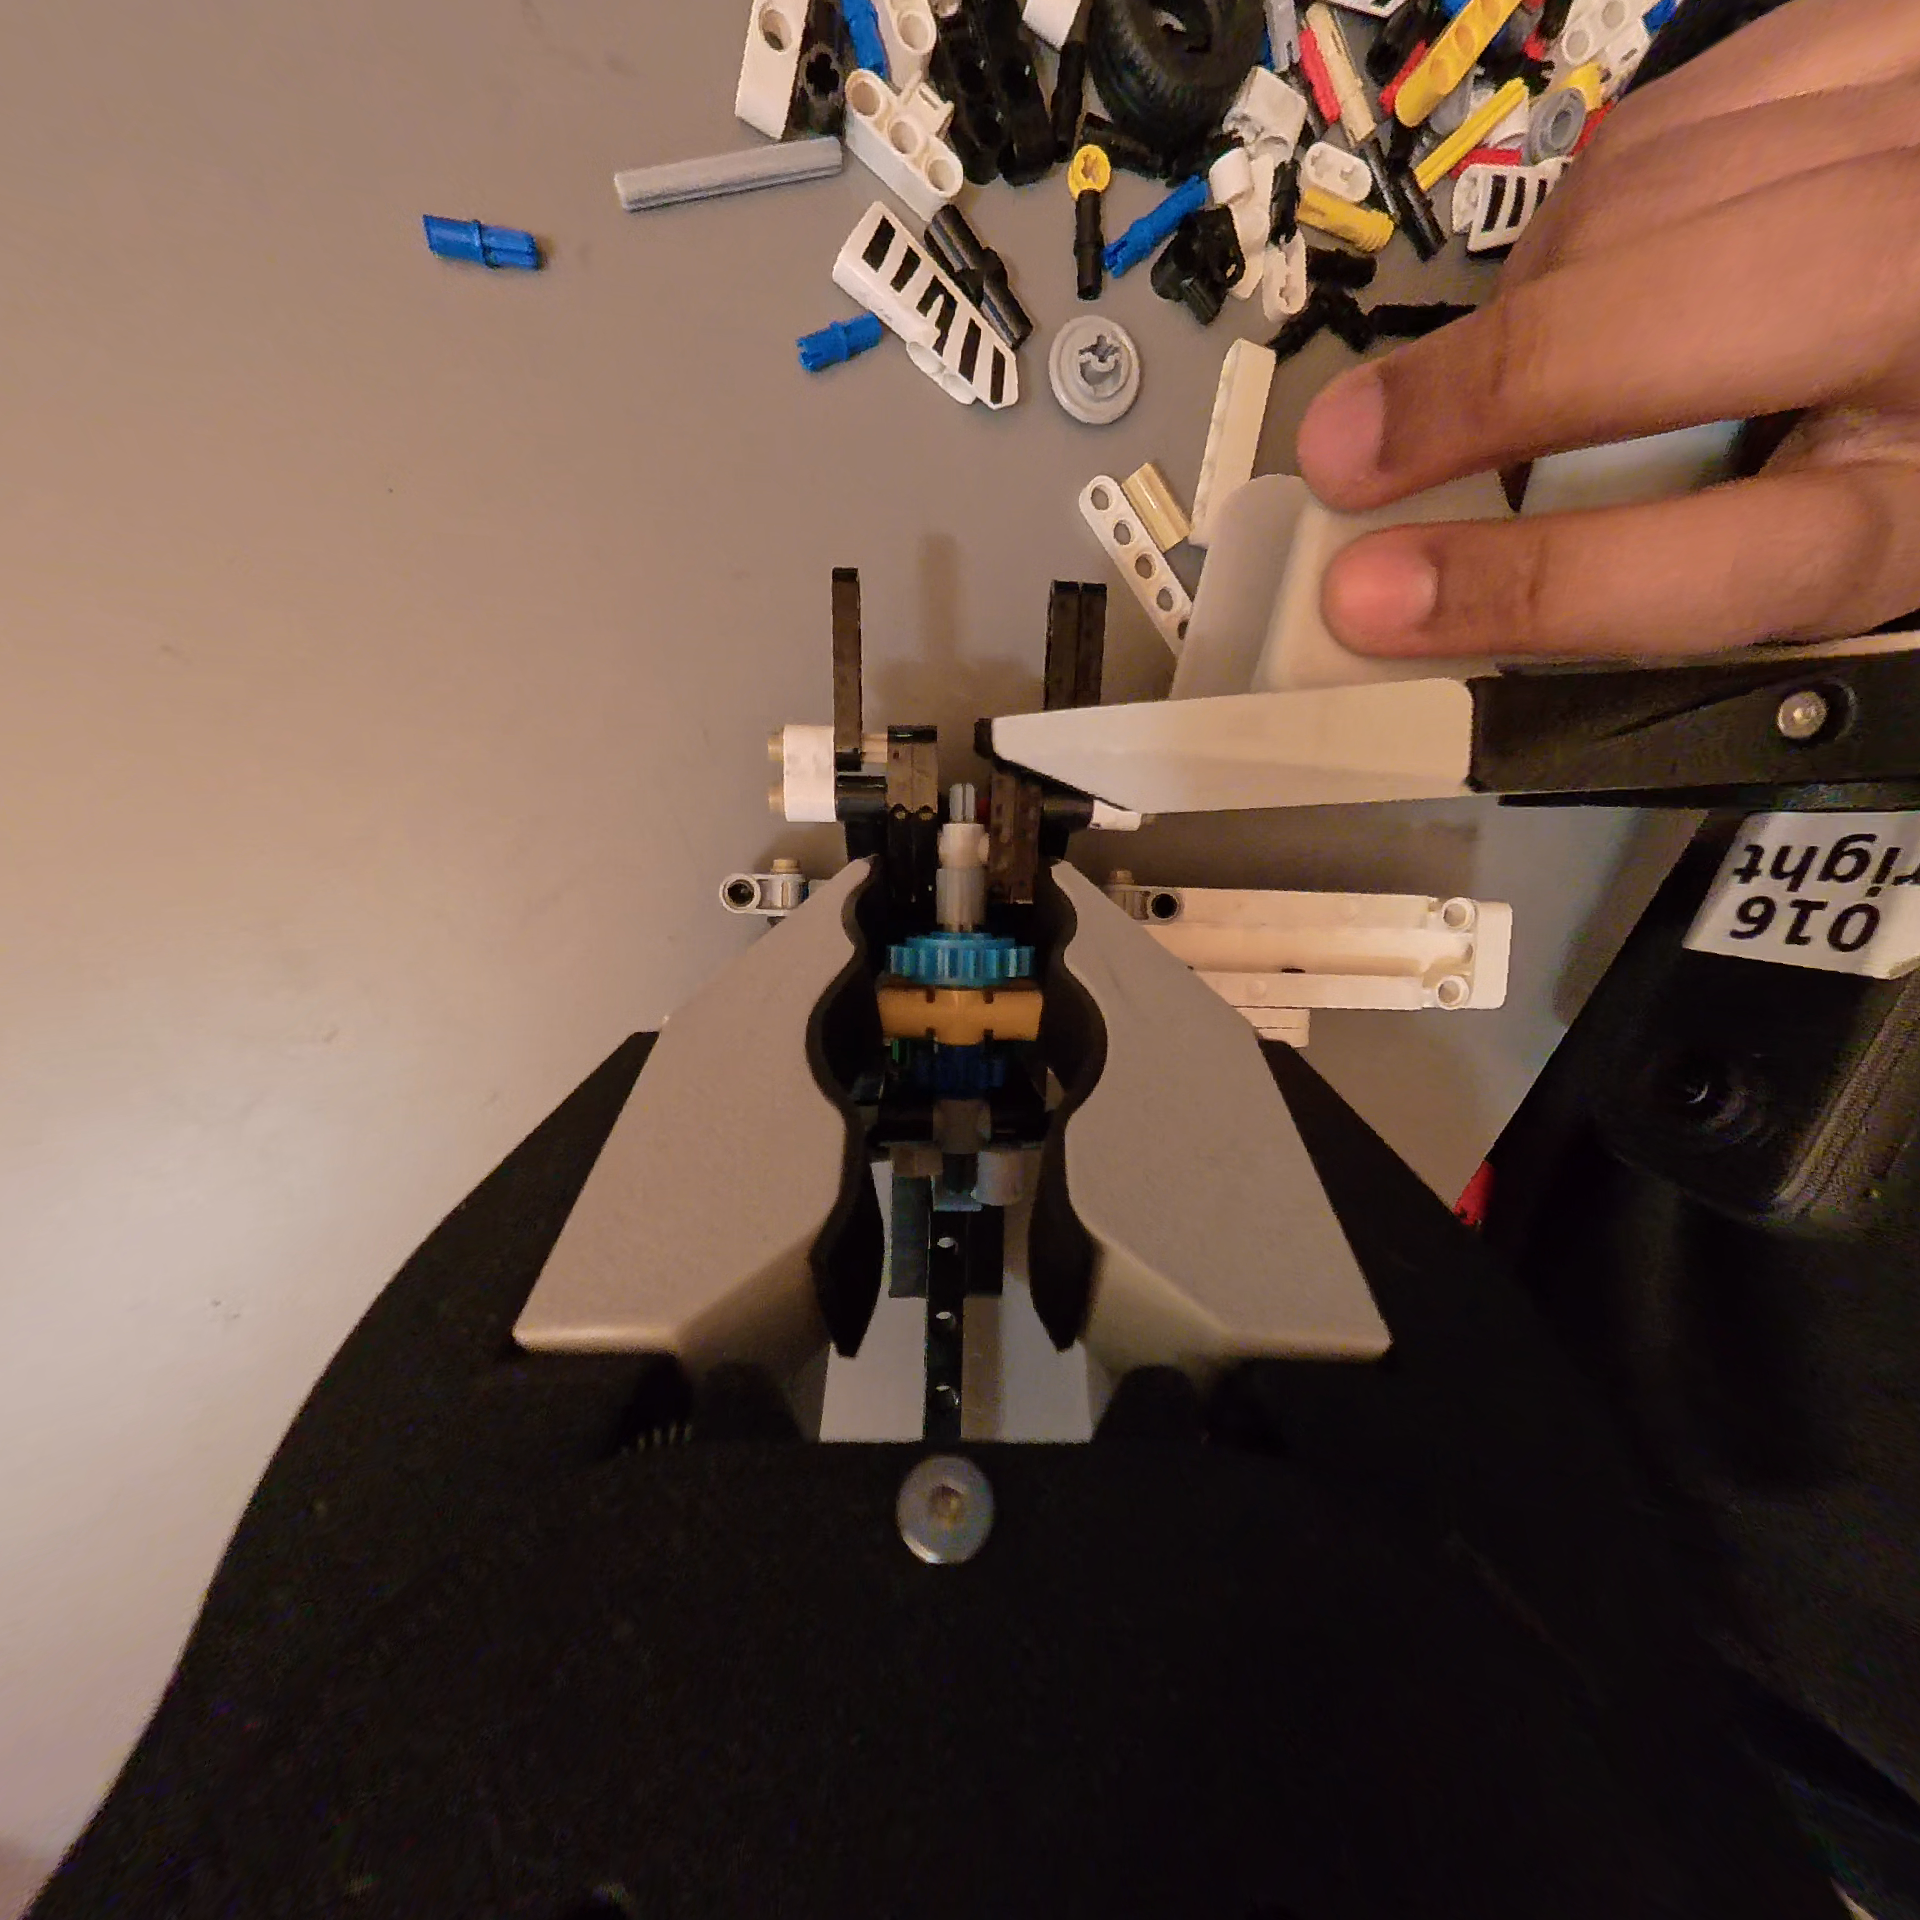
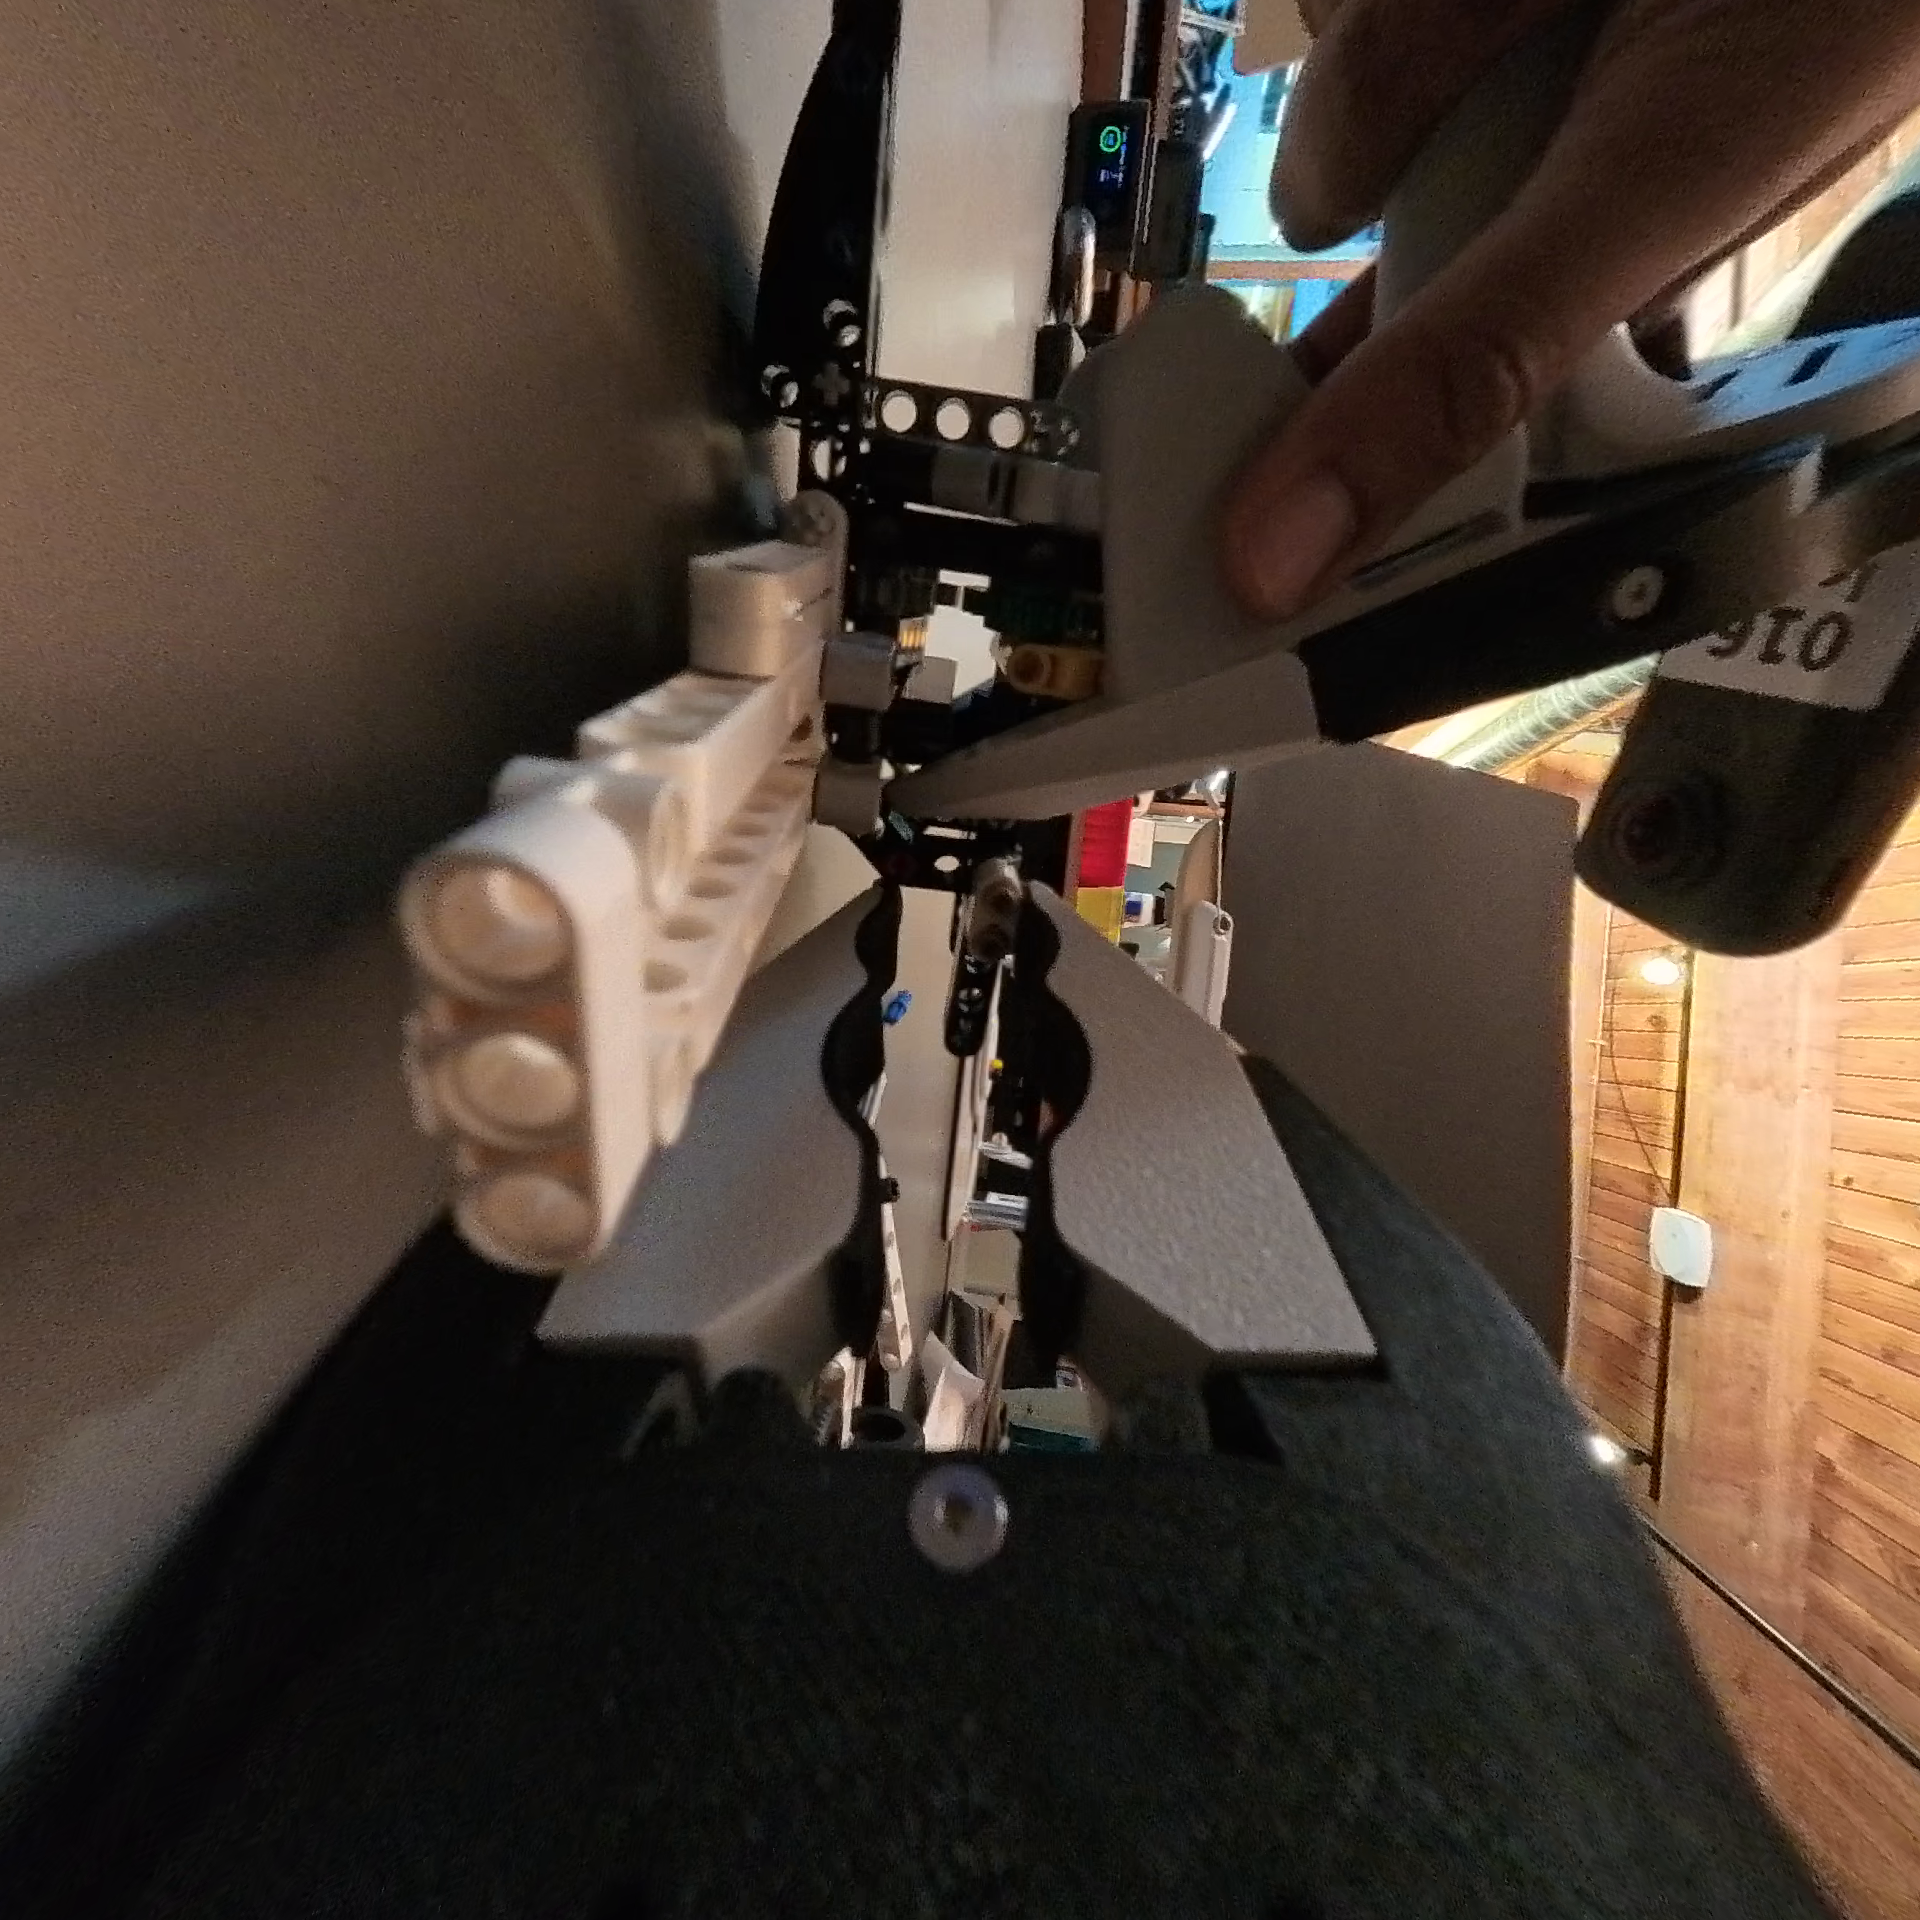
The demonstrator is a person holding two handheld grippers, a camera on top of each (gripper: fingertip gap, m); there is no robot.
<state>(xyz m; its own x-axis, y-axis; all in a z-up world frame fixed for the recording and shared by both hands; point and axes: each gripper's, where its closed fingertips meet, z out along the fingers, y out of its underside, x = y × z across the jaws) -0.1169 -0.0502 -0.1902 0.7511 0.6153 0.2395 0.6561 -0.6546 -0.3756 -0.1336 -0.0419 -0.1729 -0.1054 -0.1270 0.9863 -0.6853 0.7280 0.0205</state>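
In the left wrist view my left gripper [image 1: 961, 883] is shut on a toy-brick assembly [image 1: 956, 997] of black beams, a blue gear and a tan block, with a white beam [image 1: 1330, 951] sticking out to the right. My right gripper's finger [image 1: 1195, 748] comes in from the right, its tip at the assembly's far black beams. In the right wrist view my right gripper [image 2: 961, 904] stands open. A black beam end [image 2: 992, 899] sits between its tips against the right finger, with a gap to the left one. The left gripper's finger [image 2: 1143, 727] and the assembly [image 2: 935, 561] lie just beyond.
A pile of loose white, black, yellow and blue parts [image 1: 1195, 125] lies at the far side of the grey table [image 1: 364, 623], with a blue pin [image 1: 480, 241], a grey axle [image 1: 727, 171] and a grey disc [image 1: 1094, 369] nearby. A hand [image 1: 1610, 364] holds the right gripper. My two grippers' fingertips are within a few centimetres of each other.
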